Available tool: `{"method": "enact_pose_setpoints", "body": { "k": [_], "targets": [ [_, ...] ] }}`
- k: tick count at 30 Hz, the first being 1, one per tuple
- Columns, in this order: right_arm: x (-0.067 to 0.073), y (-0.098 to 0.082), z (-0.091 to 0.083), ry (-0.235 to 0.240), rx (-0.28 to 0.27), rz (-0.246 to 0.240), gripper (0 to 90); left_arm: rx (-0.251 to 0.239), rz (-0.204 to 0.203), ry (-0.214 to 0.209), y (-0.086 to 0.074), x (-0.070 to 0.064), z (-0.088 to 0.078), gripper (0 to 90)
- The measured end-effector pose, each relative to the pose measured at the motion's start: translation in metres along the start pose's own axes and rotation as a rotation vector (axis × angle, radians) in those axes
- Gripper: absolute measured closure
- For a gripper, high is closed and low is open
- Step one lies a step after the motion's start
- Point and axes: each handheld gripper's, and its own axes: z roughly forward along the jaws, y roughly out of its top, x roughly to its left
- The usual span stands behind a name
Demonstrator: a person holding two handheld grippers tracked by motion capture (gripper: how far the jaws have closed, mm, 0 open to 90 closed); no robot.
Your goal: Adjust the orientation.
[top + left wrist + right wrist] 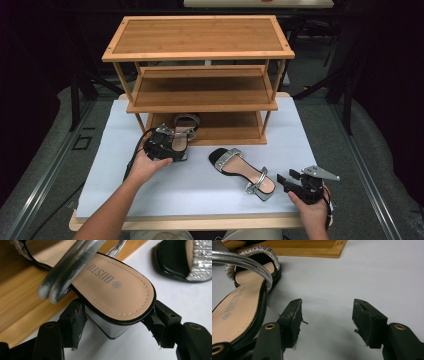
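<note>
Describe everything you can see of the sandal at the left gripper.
The sandal has a tan insole printed DUSTO, black edging, silver straps and a glossy block heel. Its toe end lies on the rack's bottom shelf, its heel over the white table. The left gripper's fingers flank the heel.

The shoe rack (200,75) blocks the far middle of the surface (125,190); its three shelves open toward the near side. A sandal (182,132) lies half over the left front lip of the bottom shelf, blocking that entry, while the shelf's right part is free. The second sandal (242,171) lies slantwise on the near middle. Bare surface runs along the near edge, at the left of the rack, and on the right between the second sandal and the rack.
</note>
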Motion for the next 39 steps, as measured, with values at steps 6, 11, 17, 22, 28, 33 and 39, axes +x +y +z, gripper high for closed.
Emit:
{"method": "enact_pose_setpoints", "body": {
  "k": [6, 11, 17, 22, 28, 33, 39],
  "targets": [
    [0.0, 0.0, 0.0, 0.002, 0.001, -0.002, 40.4, -0.008, -0.011, 0.011, 0.012, 0.006, 0.008, 35.2],
    [0.0, 0.0, 0.0, 0.004, -0.003, -0.002, 40.4, 0.0, -0.012, 0.025, 0.018, 0.009, 0.014, 35.2],
    [-0.001, 0.0, 0.0, 0.007, 0.0, -0.004, 40.4, 0.011, -0.019, 0.037, 0.02, 0.012, 0.023, 35.3],
    [0.0, 0.0, 0.0, 0.01, 0.001, -0.004, 40.4, 0.008, -0.023, 0.037, 0.02, 0.015, 0.024, 35.2],
    [0.0, 0.0, 0.0, 0.012, -0.001, -0.006, 40.4, 0.016, -0.036, 0.051, 0.021, 0.013, 0.023, 35.4],
    [0.0, 0.0, 0.001, 0.017, 0.006, -0.008, 39.3, 0.008, -0.07, 0.043, 0.012, 0.006, 0.015, 37.8],
    [0.003, 0.003, 0.003, 0.018, 0.03, -0.029, 37.0, -0.029, -0.115, 0.002, -0.013, -0.009, -0.006, 39.2]
  ]
}}
